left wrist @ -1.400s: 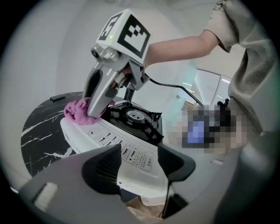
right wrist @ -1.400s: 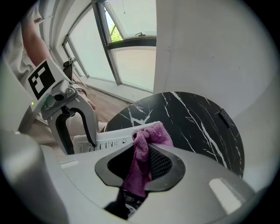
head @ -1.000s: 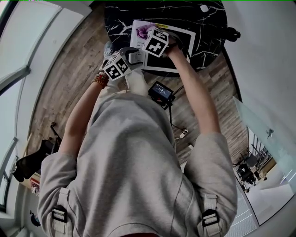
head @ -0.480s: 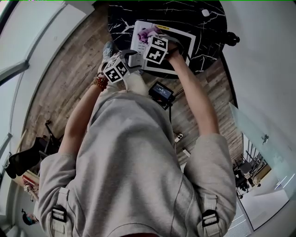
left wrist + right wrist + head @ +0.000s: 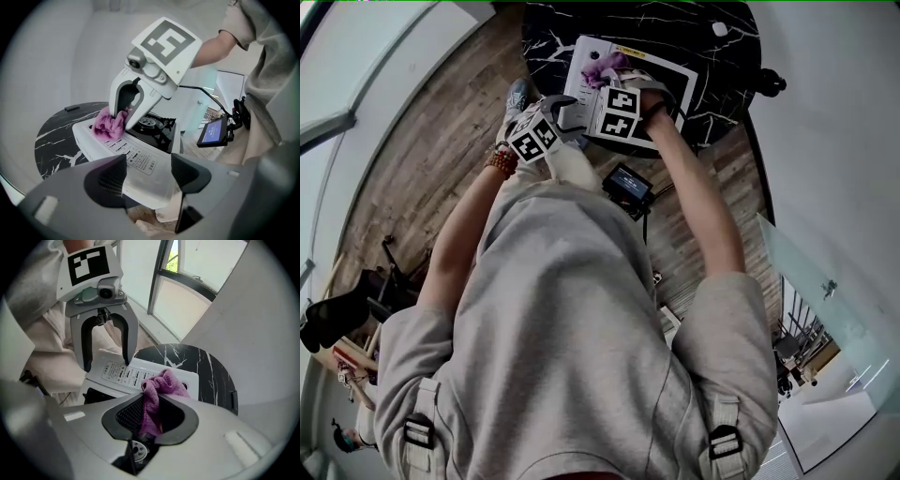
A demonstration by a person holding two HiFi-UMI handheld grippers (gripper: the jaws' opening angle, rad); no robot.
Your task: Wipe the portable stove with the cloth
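Fingers [image 5: 129, 414] of the right gripper [image 5: 150, 417] pinch a purple cloth [image 5: 161, 383] in the right gripper view. The bunched cloth lies on the control-panel end of the white stove [image 5: 117, 373], which sits on a black marble table [image 5: 206, 373]. Facing the camera, the left gripper [image 5: 107, 363] hangs at the stove's near edge, jaws spread.

Left gripper view: the left gripper [image 5: 147, 171] has its fingers [image 5: 110, 177] wide apart, having just been opening. The near corner of the stove [image 5: 140, 161] shows between them, but the pads do not press on it. Beyond, the right gripper [image 5: 119, 117] points steeply down, holding the cloth [image 5: 108, 126] on the stove's top beside the burner [image 5: 149, 123]. A small screen [image 5: 213, 132] glows at right.

Head view: a person in a grey top leans over the round table [image 5: 727, 47]. The right gripper [image 5: 602, 82] is over the stove [image 5: 680, 84] with the cloth [image 5: 605, 67] at its tip. The left gripper [image 5: 567, 117] sits just beside it, at the stove's near-left edge. The screen [image 5: 626, 186] sits below the table edge.
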